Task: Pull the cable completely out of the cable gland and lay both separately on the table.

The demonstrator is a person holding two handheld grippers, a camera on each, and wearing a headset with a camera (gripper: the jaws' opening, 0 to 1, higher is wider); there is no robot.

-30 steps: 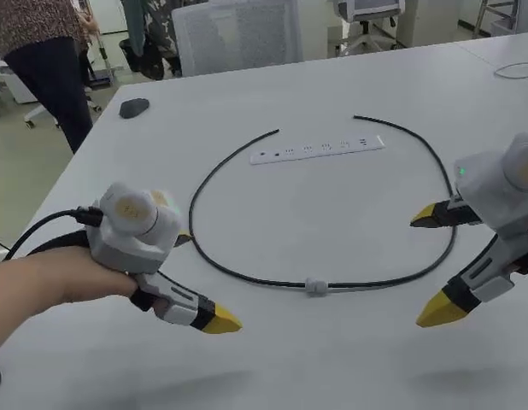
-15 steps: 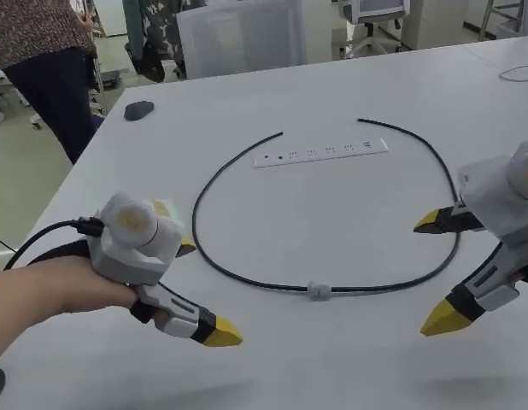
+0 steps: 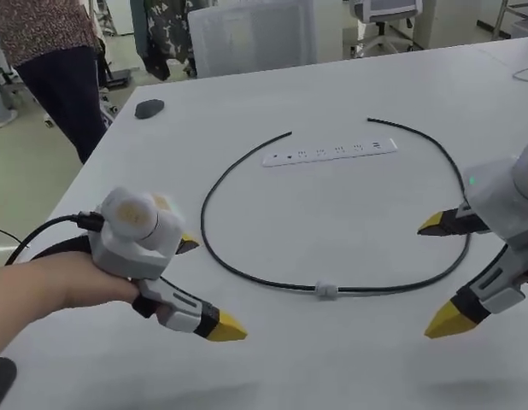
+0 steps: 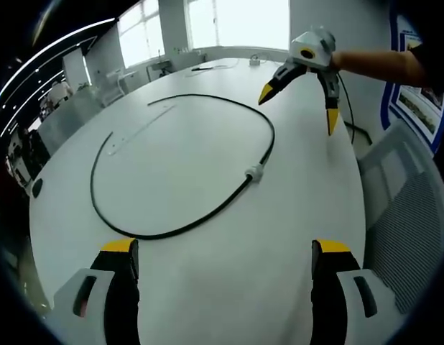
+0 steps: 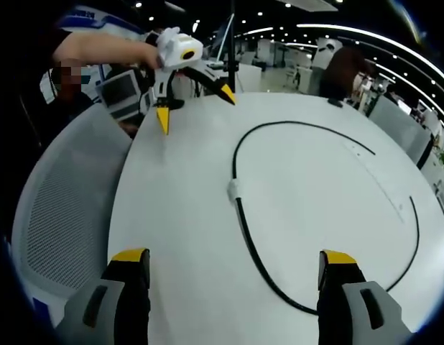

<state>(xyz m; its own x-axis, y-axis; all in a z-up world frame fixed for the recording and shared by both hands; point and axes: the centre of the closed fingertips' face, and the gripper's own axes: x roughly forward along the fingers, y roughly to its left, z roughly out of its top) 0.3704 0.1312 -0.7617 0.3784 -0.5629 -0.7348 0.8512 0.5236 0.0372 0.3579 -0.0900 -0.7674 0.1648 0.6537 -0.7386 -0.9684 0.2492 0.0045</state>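
Jaws of the left gripper [image 3: 206,286] stand wide apart and hold nothing, and it hangs a little above the white table [image 3: 332,213]. The right gripper [image 3: 437,273] is the same, spread wide with nothing in it. Between the two, on the table, sits the small pale cable gland [image 3: 326,291], and neither gripper touches it. It lies to the right of the left gripper and to the left of the right gripper, and both look about as near to it. In the left gripper view the gland is ahead and a bit right of the middle. In the right gripper view it is almost straight ahead. The black cable [image 3: 375,289] runs through the gland from side to side here, so one stretch points at each gripper. From there it bends away into a big open ring, and its two ends lie on the far side by the white power strip [image 3: 331,153]. I think one gripper should pinch the gland and the other the cable just beside it, then pull sideways, apart.
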